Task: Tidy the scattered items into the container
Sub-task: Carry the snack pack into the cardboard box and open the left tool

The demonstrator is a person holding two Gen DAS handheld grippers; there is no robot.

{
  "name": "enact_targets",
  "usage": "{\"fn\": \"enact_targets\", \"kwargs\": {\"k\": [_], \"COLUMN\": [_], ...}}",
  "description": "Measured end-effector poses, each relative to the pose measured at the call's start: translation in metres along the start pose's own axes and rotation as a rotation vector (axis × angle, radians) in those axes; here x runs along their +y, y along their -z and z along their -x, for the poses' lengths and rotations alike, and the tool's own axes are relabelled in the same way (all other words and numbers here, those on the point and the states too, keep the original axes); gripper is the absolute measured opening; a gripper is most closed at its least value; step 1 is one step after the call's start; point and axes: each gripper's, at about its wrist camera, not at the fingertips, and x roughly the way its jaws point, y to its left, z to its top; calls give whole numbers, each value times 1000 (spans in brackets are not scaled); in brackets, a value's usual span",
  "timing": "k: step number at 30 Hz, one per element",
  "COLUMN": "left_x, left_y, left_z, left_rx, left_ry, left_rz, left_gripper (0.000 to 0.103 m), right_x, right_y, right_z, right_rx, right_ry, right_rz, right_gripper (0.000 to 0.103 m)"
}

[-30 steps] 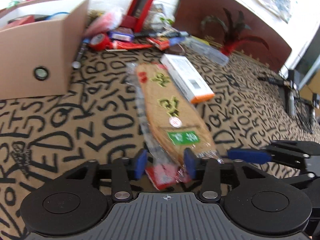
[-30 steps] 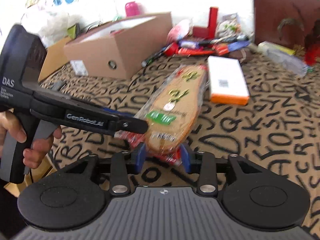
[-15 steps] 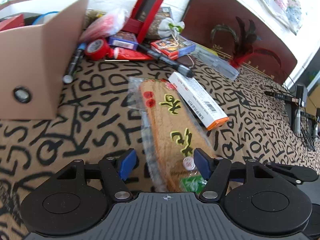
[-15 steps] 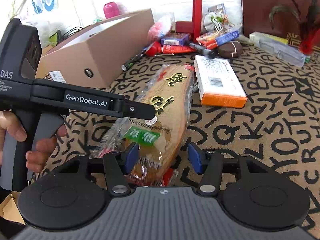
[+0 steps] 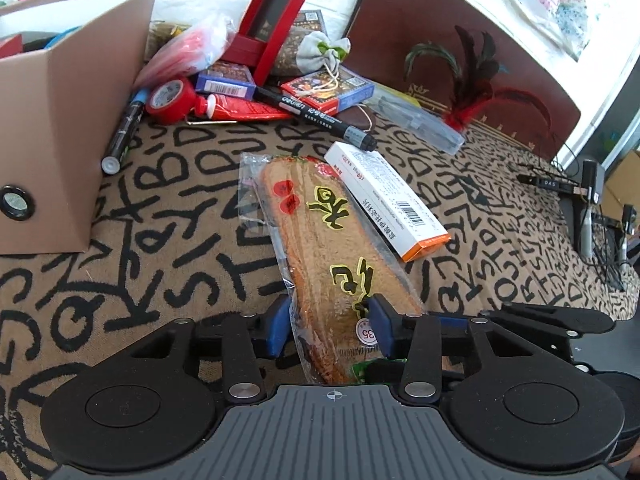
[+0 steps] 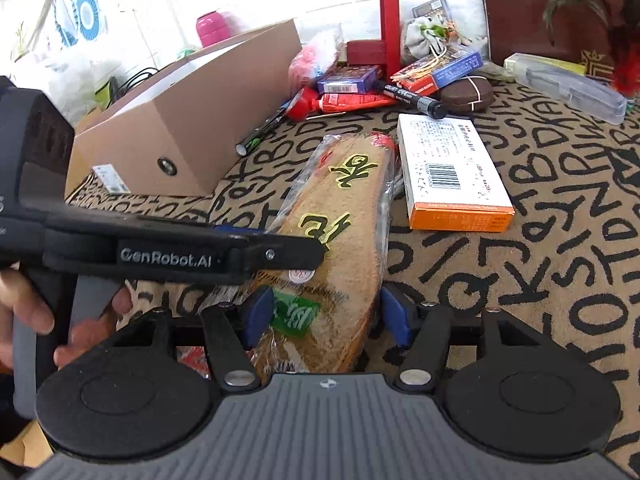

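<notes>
A brown insole with yellow characters, sealed in a clear pack (image 5: 320, 240) (image 6: 348, 208), lies lengthwise on the lettered cloth. My left gripper (image 5: 329, 328) straddles its near part with jaws closing. The left pad meets the plastic edge and the right pad sits over the insole's top face. From the right wrist view, a finger of the left gripper (image 6: 280, 256) crosses over the pack. My right gripper (image 6: 327, 316) has its jaws opening around the pack's near end, with a gap at the right pad. The open cardboard box (image 5: 60, 120) (image 6: 192, 120) stands to the left.
An orange-ended white carton (image 5: 384, 200) (image 6: 452, 168) lies right of the pack. Behind it lie a black marker (image 5: 320, 114), red tape (image 5: 170, 100), card boxes, a pouch and a clear case (image 5: 416, 120). A person's hand (image 6: 24, 312) holds the left gripper's handle.
The right gripper, shut on the pack's near end a second ago, has spread its jaws. Both grippers have moved forward along the pack. The left jaws widened, then narrowed.
</notes>
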Motion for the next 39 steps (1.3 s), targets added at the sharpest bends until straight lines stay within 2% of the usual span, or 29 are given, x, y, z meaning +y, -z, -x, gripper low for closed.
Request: {"fn": "enact_targets", "kwargs": {"k": [2, 3, 4, 6, 8, 12, 17, 22, 29, 32, 36, 39], "left_x": [-4, -5, -5, -3, -1, -7, -12, -8, 33, 60, 88, 110], "left_y": [1, 2, 4, 8, 15, 29, 28, -1, -58, -87, -123, -144], "left_z": [1, 2, 5, 11, 19, 40, 83, 126, 170, 178, 177, 165], "left_rx": [3, 5, 6, 12, 17, 12, -73, -201, -327, -358, -376, -367], "left_ry": [-19, -28, -35, -37, -33, -43, -31, -83, -160, -166, -185, -192], "left_rz": [-15, -21, -20, -3, 15, 24, 17, -19, -2, 16, 30, 45], "left_gripper": [53, 51, 42, 39, 36, 36, 36, 36, 36, 36, 37, 44], "right_x": [3, 4, 4, 4, 6, 20, 43, 74, 117, 134, 142, 139], "right_y": [-1, -1, -1, 2, 7, 19, 16, -18, -88, -119, -156, -179], "right_z": [-3, -2, 0, 6, 12, 28, 58, 71, 50, 36, 10, -16], "right_rx": [-7, -7, -7, -3, 0, 5, -49, -150, -227, -258, -270, -256], "right_ry": [13, 21, 26, 17, 6, -3, -24, -39, -100, -102, -129, -150], "right_rz": [13, 12, 7, -9, -17, -14, 10, 108, 197, 238, 221, 181], "right_gripper": [61, 56, 53, 42, 38, 36, 36, 37, 37, 37, 37, 37]}}
